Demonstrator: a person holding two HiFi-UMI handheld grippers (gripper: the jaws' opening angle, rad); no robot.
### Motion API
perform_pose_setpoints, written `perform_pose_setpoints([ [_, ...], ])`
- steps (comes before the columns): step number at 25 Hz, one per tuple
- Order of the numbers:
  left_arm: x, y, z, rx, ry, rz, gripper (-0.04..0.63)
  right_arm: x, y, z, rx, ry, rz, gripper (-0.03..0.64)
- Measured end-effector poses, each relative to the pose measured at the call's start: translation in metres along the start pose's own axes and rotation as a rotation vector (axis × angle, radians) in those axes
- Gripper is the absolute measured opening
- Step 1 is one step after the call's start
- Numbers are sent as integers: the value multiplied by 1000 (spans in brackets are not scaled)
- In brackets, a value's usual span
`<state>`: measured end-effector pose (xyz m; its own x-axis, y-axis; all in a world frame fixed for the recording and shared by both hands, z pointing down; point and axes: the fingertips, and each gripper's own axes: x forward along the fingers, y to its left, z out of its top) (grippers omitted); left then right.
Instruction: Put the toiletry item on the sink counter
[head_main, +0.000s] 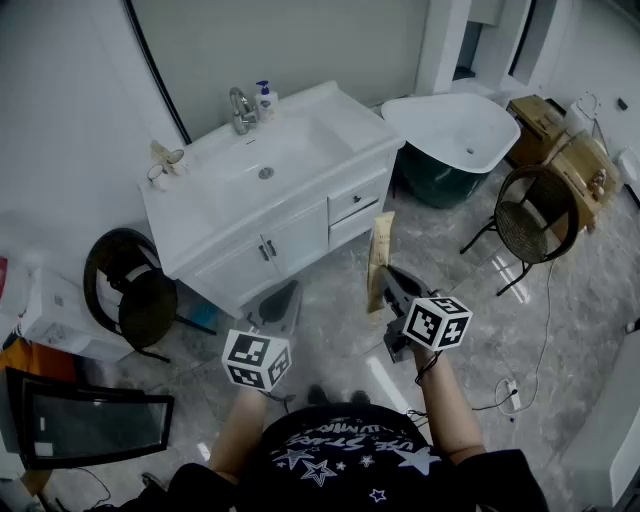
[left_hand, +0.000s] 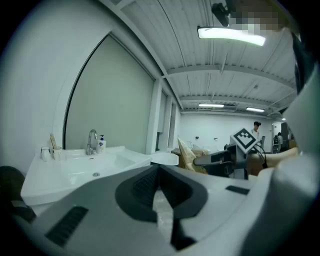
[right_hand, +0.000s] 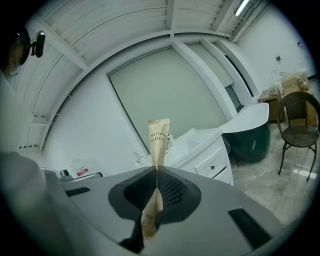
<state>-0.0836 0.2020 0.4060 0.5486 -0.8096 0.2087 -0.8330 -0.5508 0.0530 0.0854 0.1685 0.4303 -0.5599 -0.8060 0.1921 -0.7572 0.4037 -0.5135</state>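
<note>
A tan paper toothbrush packet (head_main: 381, 240) stands upright in my right gripper (head_main: 390, 278), which is shut on its lower part; in the right gripper view the packet (right_hand: 159, 139) rises from between the closed jaws of the gripper (right_hand: 156, 170). It hangs over the floor, in front of the right end of the white sink counter (head_main: 185, 220). My left gripper (head_main: 278, 305) is held low in front of the cabinet doors, shut with nothing in it (left_hand: 159, 167). From the left gripper view, the packet (left_hand: 185, 155) shows to the right of the counter (left_hand: 47, 175).
On the counter stand a faucet (head_main: 240, 108), a soap bottle (head_main: 265, 98) and cups (head_main: 168, 160) at the left. A white bathtub (head_main: 455, 130) lies right of the vanity, a wicker chair (head_main: 535, 215) beyond it, a black chair (head_main: 135, 295) at left.
</note>
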Motion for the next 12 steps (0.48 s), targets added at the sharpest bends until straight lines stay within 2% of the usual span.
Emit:
perform_pose_setpoints([
  [12, 2, -18, -4, -7, 18, -16, 20, -8, -3, 1, -13, 18, 18, 21],
])
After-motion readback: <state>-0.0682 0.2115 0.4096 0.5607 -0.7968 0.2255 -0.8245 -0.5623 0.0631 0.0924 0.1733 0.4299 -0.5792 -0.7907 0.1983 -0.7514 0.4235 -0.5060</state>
